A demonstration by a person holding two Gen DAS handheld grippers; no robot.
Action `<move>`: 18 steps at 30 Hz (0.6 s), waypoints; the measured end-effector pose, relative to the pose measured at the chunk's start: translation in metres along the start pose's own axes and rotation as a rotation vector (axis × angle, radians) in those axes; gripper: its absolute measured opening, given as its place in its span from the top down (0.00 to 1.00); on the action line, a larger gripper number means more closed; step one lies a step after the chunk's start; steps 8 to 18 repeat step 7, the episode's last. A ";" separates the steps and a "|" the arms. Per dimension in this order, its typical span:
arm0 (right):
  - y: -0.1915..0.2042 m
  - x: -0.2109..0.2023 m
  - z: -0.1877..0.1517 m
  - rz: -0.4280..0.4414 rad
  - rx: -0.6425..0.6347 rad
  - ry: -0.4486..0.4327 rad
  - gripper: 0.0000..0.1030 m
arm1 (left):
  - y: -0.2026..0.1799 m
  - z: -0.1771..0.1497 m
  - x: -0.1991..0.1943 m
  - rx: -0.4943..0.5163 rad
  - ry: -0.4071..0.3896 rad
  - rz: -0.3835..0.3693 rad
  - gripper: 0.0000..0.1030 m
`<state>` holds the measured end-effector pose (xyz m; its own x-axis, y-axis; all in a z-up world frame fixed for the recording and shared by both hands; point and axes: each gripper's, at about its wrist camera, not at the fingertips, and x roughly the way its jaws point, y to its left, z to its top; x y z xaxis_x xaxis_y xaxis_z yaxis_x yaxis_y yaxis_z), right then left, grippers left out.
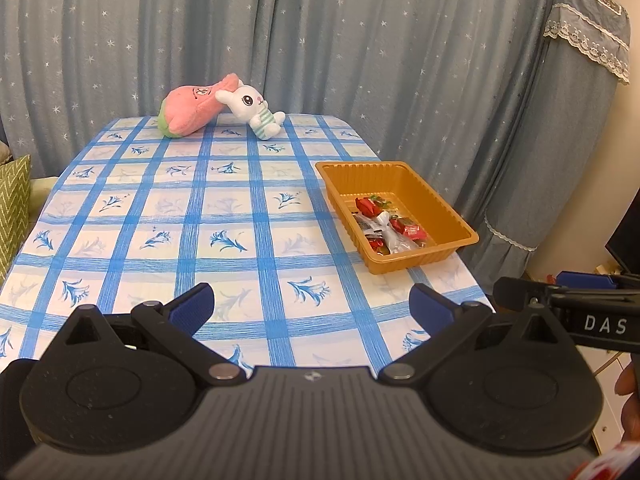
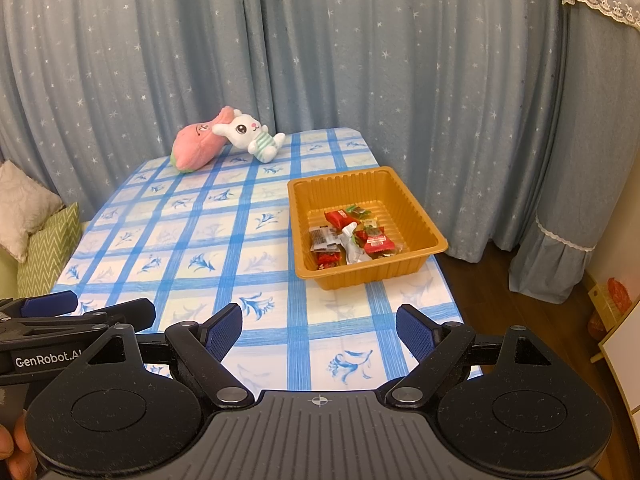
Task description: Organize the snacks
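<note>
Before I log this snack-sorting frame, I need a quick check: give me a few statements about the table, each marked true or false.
1. The snacks lie inside the orange tray. True.
2. The left claw is shut on a snack. False: it is open and holds nothing.
3. Two plush toys lie at the far end of the table. True.
4. The tray sits at the table's left edge. False: it sits near the right edge.
5. The right claw is open. True.
</note>
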<state>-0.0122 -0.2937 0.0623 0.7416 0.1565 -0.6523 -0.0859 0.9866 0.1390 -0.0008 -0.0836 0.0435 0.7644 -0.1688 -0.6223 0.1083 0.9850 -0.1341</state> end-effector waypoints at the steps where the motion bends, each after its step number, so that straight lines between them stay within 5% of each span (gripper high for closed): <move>1: 0.000 0.000 0.000 0.000 0.000 -0.001 0.19 | 0.000 0.000 0.000 0.000 -0.001 -0.001 0.00; 18: 0.000 0.000 0.000 0.000 0.000 -0.001 0.19 | -0.002 -0.004 -0.001 -0.005 -0.009 -0.002 0.00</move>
